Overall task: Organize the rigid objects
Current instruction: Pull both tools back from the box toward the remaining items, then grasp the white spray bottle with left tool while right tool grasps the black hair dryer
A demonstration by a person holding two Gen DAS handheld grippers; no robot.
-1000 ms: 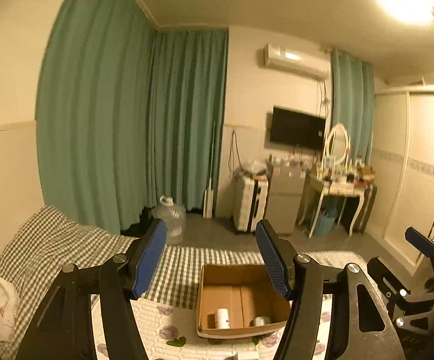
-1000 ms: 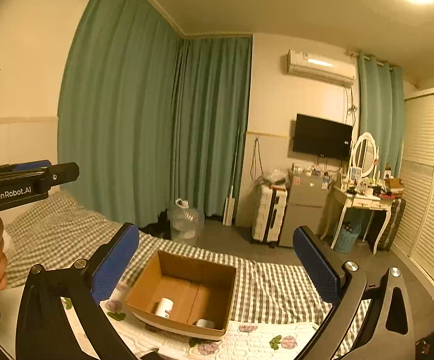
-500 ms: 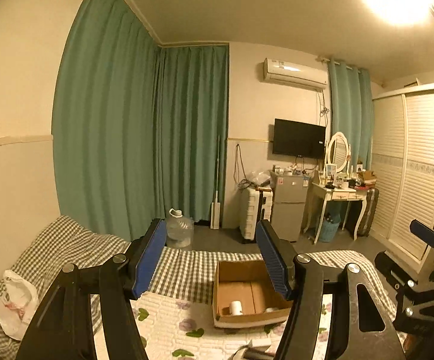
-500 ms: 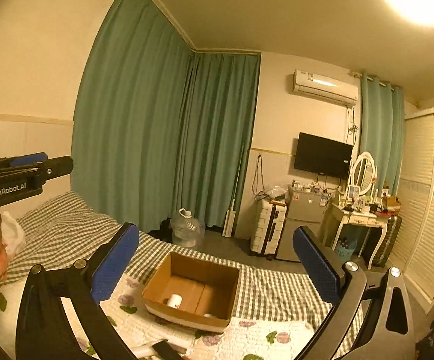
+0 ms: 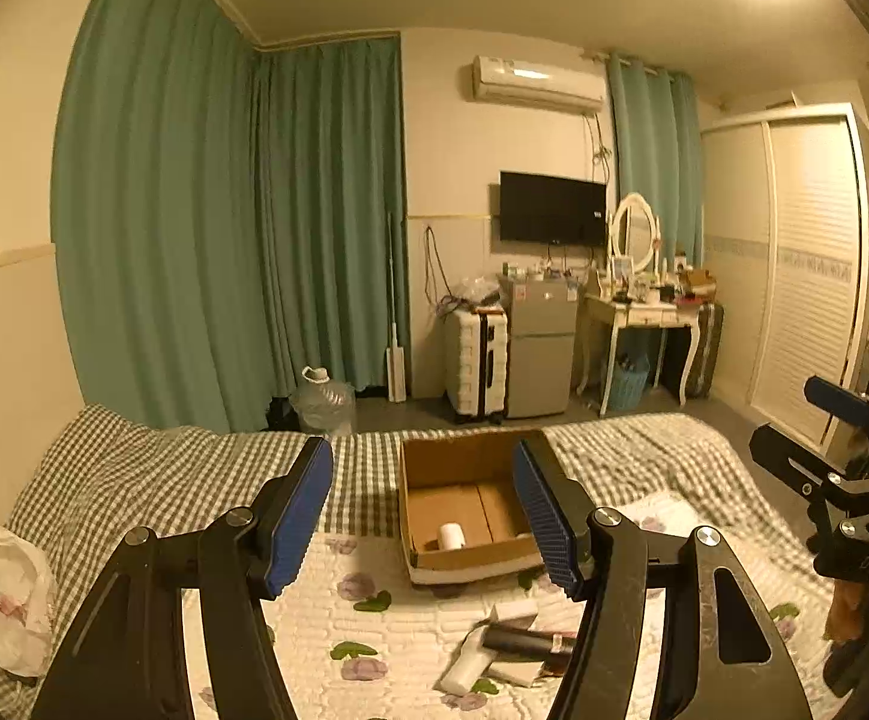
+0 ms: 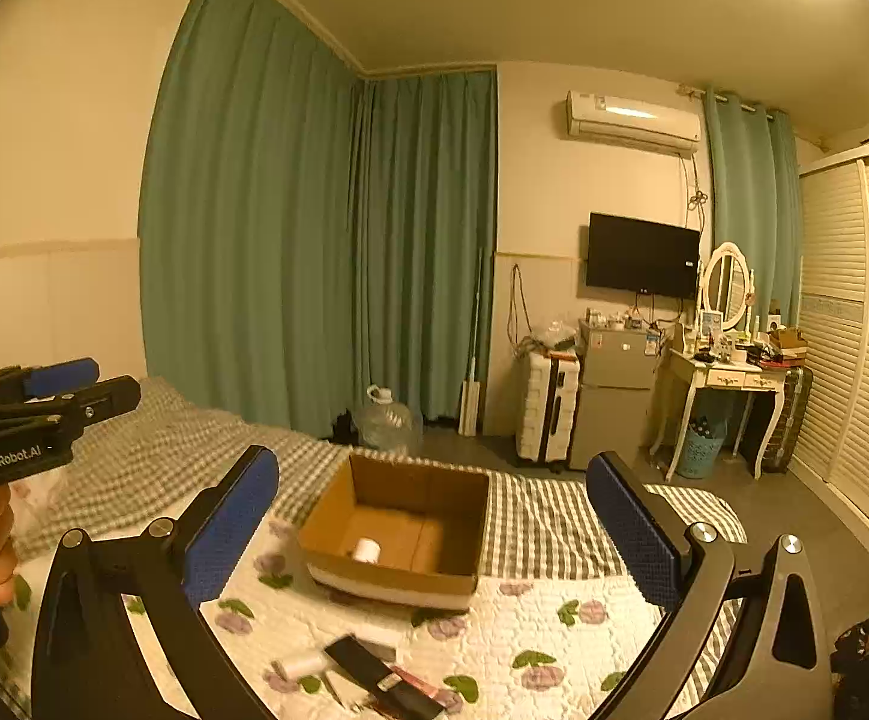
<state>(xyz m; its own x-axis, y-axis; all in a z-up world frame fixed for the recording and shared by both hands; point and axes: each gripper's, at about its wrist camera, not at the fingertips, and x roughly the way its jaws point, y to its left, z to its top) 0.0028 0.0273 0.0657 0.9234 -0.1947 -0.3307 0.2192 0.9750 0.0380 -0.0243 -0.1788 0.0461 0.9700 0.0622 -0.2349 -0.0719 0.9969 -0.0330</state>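
I note my left gripper [image 5: 422, 510] and right gripper [image 6: 434, 531] both spread wide and empty above the flowered white quilt [image 6: 554, 630], the open brown cardboard box [image 6: 398, 576] ahead holding one small white cylinder [image 6: 367, 549].

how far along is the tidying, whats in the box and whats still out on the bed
Done: one white cylinder already lies in the cardboard box. In hand: nothing; the left gripper and the right gripper are both open and empty. Left: a small pile of items lies loose on the floral quilt in front of the box, including a dark flat case.
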